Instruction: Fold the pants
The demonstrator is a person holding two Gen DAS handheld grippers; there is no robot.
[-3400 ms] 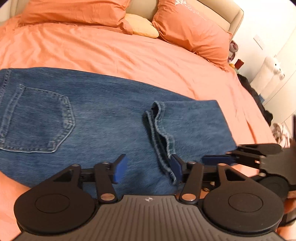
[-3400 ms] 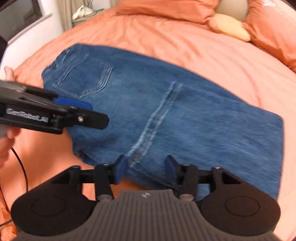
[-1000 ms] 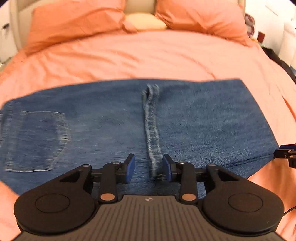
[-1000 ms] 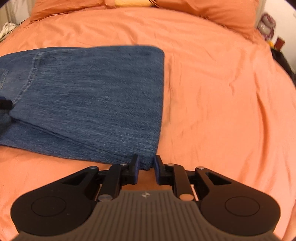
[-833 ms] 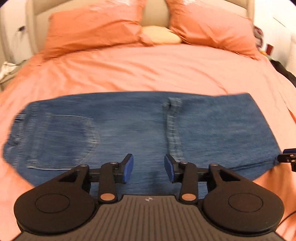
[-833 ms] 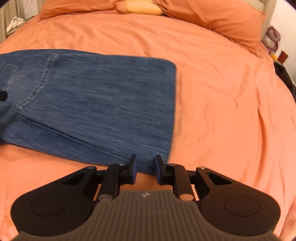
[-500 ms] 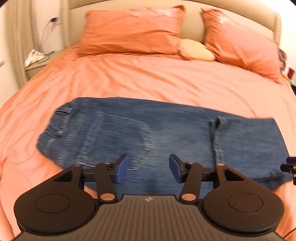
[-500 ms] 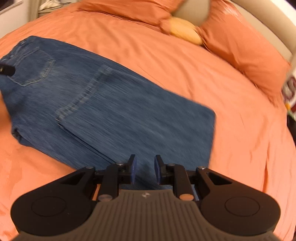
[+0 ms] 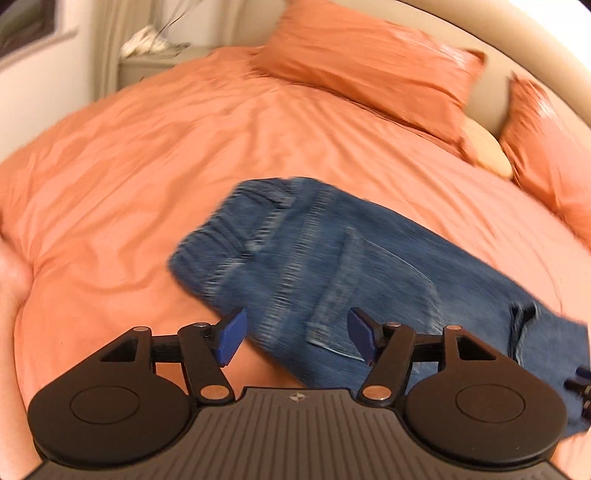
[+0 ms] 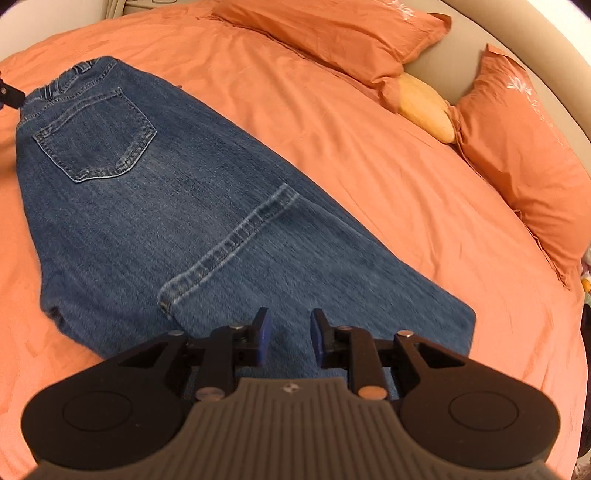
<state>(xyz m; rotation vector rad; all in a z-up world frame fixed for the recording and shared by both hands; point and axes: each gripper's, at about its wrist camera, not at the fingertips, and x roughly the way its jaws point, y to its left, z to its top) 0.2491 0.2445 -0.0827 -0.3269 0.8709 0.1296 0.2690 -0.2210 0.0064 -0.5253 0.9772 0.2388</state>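
Blue jeans (image 10: 184,206) lie folded lengthwise on the orange bed, leg cuffs doubled back over the thighs, back pocket (image 10: 96,136) facing up. In the left wrist view the jeans (image 9: 332,258) are blurred, waistband toward the upper left. My left gripper (image 9: 295,336) hovers over the waist end near the front edge, its jaws opening, nothing pressed between the pads. My right gripper (image 10: 288,338) hangs over the folded end, jaws opening slightly, with a small gap and no cloth pinched.
Orange pillows (image 10: 332,33) and a yellow cushion (image 10: 424,107) lie at the beige headboard. A nightstand (image 9: 159,62) stands at the bed's far left. The orange bedspread (image 9: 129,166) surrounds the jeans on all sides.
Both grippers let go of the jeans and swung leftward along them, rolling. The left jaws widened well apart; the right jaws parted a little. The left view now faces the waistband.
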